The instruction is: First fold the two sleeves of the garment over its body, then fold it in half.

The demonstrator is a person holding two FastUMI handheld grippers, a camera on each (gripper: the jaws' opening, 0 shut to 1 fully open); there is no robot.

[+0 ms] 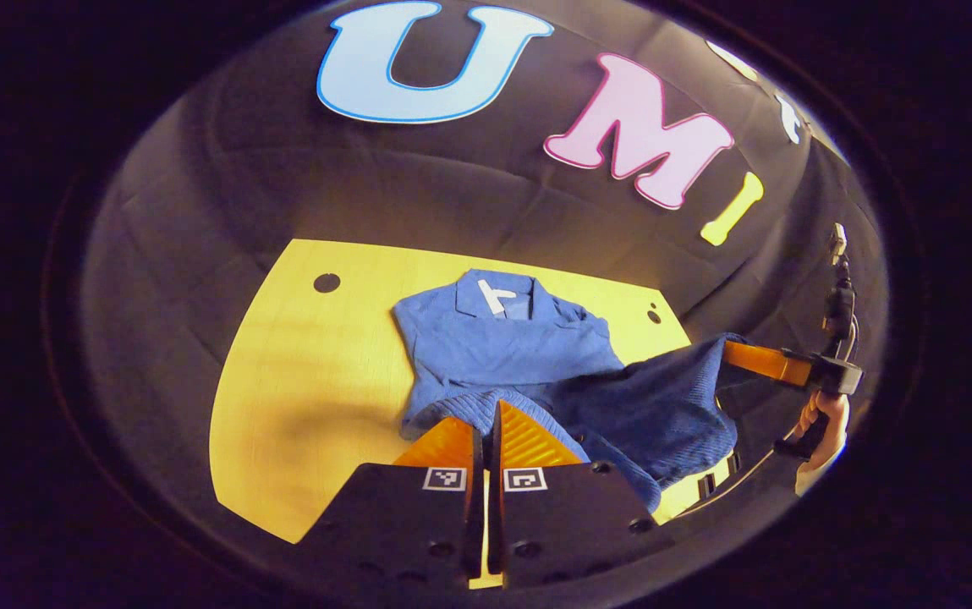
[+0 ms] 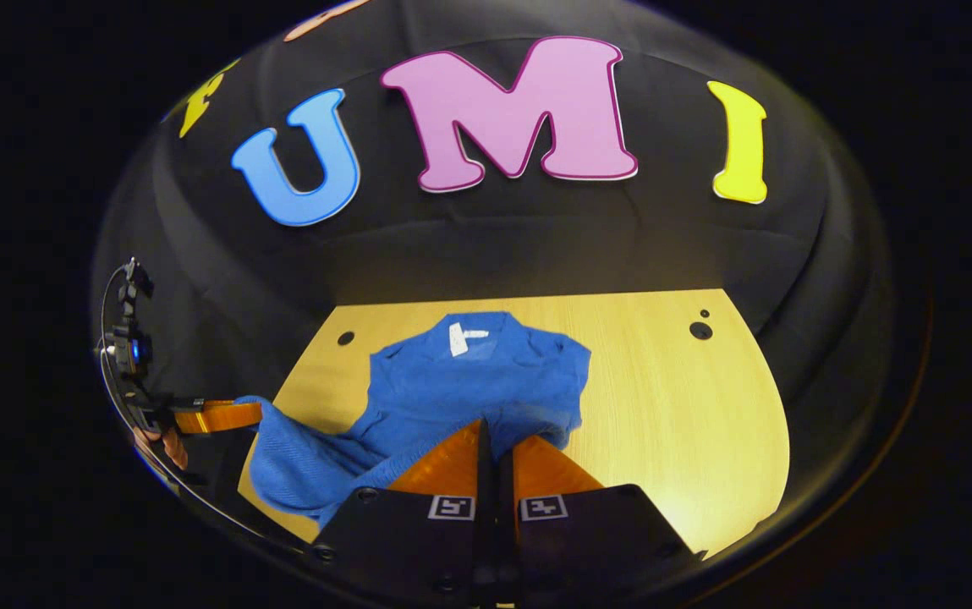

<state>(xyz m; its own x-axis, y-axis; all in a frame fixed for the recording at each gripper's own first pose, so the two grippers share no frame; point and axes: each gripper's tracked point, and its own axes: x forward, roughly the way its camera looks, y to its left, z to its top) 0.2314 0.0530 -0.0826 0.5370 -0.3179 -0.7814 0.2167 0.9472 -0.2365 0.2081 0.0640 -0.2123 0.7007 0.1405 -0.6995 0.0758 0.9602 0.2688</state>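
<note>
In the left gripper view, the left gripper (image 1: 489,423) sits at the bottom with its two orange ribbed fingers (image 1: 528,440) pressed close together, clenched on the near hem of the blue knitted garment (image 1: 502,347). The garment lies on the pale yellow wooden tabletop (image 1: 316,372), collar and white neck label (image 1: 496,296) toward the far edge. Its lower part is lifted off the surface and stretches rightward as a darker, hanging fold. At the far right the right gripper (image 1: 735,353) pinches the other corner of that hem, held by a person's hand (image 1: 824,419).

In the right gripper view, the right gripper (image 2: 496,448) shows its orange fingers (image 2: 549,469) closed tight on the garment's (image 2: 469,381) near edge. The upper body rests flat on the tabletop (image 2: 689,406), the white label (image 2: 458,337) at the far end. To the left, the raised hem runs out to the left gripper (image 2: 249,414), whose orange finger grips the cloth's corner, a hand (image 2: 166,447) partly visible behind it.
</note>
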